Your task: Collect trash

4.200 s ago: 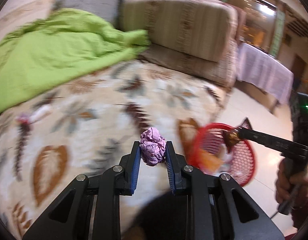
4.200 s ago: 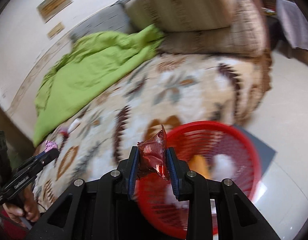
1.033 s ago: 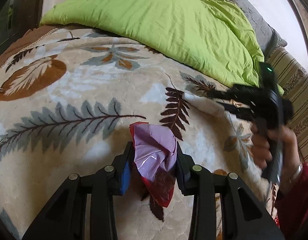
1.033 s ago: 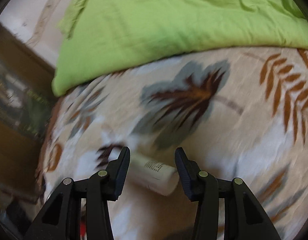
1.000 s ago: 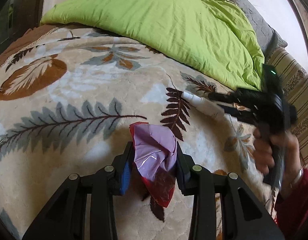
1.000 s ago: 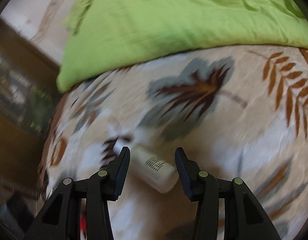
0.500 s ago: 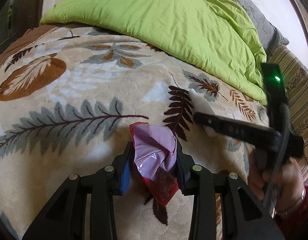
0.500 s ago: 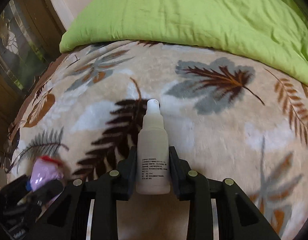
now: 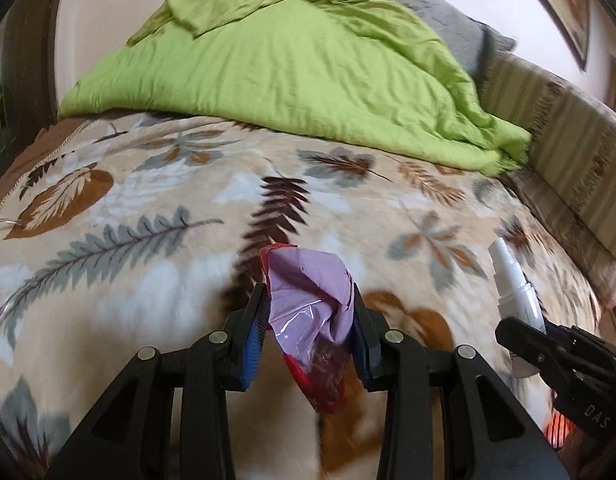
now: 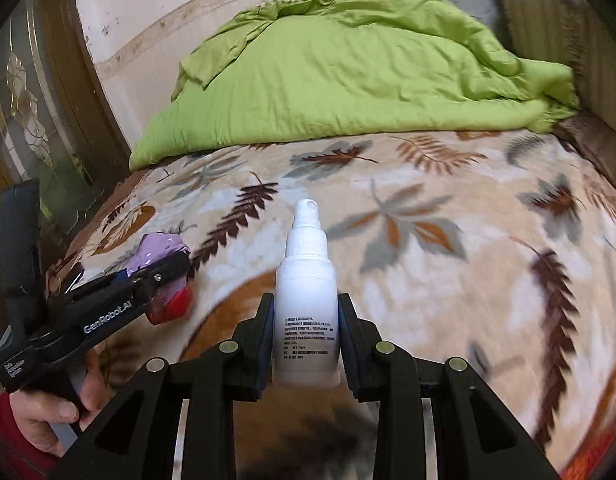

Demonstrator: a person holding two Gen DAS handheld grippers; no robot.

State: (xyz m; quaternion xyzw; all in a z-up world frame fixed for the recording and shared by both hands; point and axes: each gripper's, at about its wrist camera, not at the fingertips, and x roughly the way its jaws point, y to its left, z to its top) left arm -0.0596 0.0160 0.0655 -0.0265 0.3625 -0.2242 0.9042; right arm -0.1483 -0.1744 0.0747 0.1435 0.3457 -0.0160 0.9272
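My left gripper [image 9: 308, 316] is shut on a crumpled purple and red plastic wrapper [image 9: 308, 300], held above the leaf-patterned blanket [image 9: 148, 220]. From the right wrist view the same wrapper [image 10: 160, 256] shows at the left in the left gripper [image 10: 164, 276], with a hand [image 10: 48, 416] on its handle. My right gripper [image 10: 306, 328] is shut on a small white spray bottle [image 10: 308, 300], nozzle pointing away, lifted off the blanket [image 10: 447, 280]. The bottle [image 9: 515, 288] also shows at the right edge of the left wrist view.
A rumpled green quilt [image 9: 288, 64] covers the far half of the bed. A striped cushion [image 9: 567, 128] lies at the right, a grey pillow [image 9: 439, 12] behind. A dark wooden door with glass [image 10: 24, 92] stands left of the bed. A bit of red basket [image 9: 559, 432] shows low right.
The right gripper closed on the white bottle and lifted it off the blanket. Both grippers have drawn back from the bed, the left still holding the wrapper.
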